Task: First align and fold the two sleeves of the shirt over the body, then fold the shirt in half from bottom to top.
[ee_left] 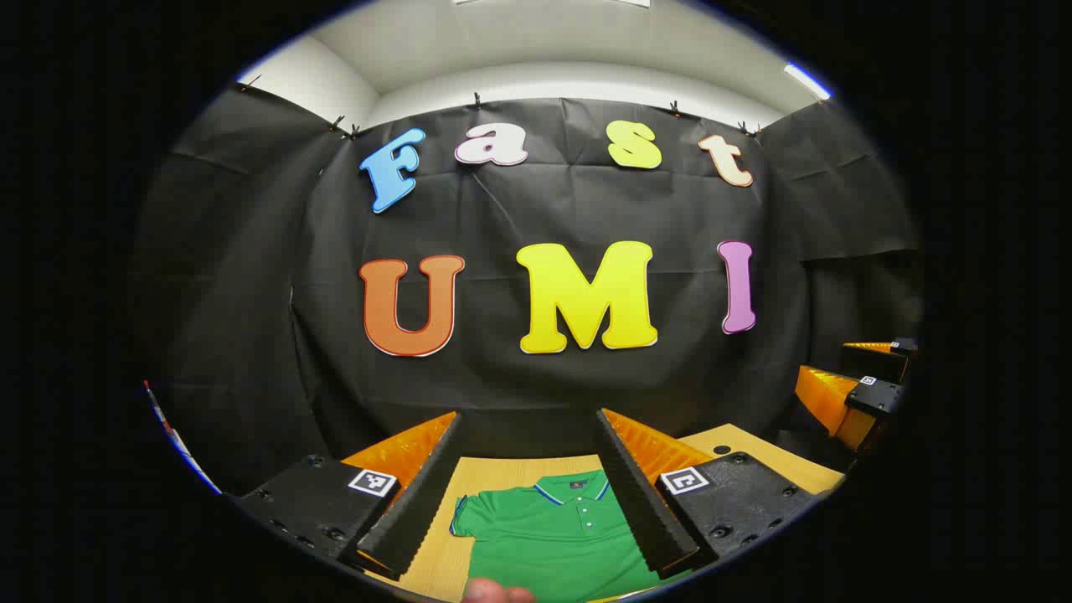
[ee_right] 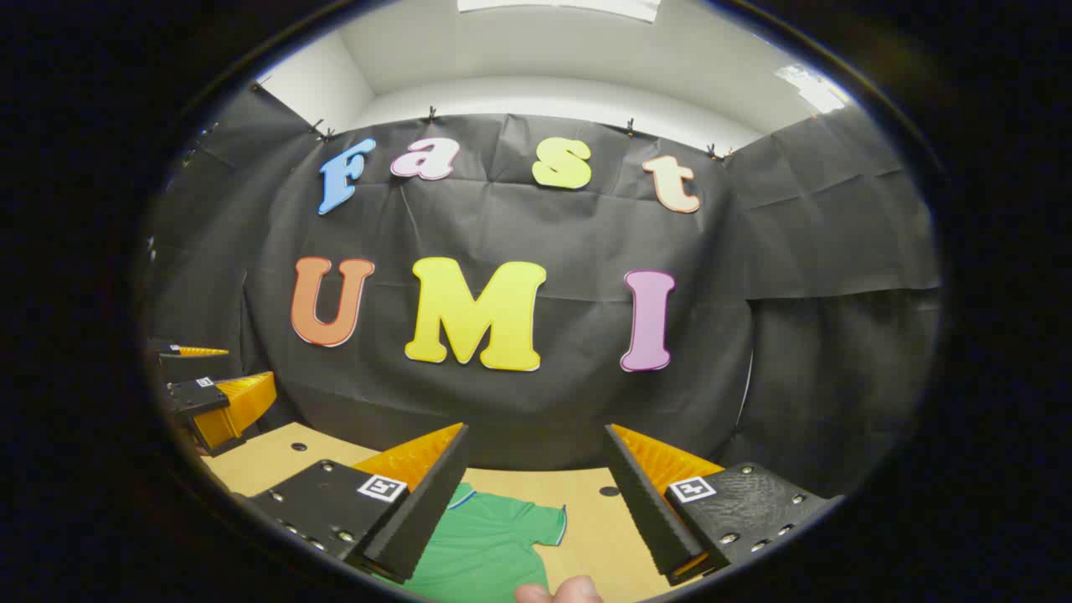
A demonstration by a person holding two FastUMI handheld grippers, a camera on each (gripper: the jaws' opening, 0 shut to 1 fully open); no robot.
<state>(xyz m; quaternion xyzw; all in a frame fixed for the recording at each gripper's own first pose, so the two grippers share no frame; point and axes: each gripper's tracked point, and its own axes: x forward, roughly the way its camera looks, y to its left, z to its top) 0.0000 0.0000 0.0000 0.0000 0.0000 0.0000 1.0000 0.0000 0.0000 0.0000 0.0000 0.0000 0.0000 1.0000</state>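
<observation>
At the bottom of the left gripper view, the left hand-held gripper [ee_left: 529, 494] is hovering wide open, gripping nothing, over a green short-sleeved polo shirt [ee_left: 553, 536] lying flat on the light wooden counter [ee_left: 758, 456]. The right hand-held gripper [ee_right: 536, 502] is likewise gaping empty at lower centre of the right gripper view.

A staged recording booth, not a home: black cloth wall [ee_left: 544, 377] clipped up along its top edge, white ceiling [ee_right: 544, 50] with strip lights above, and a bare pale wooden table [ee_right: 586, 502] pushed up against the cloth at its far edge.
</observation>
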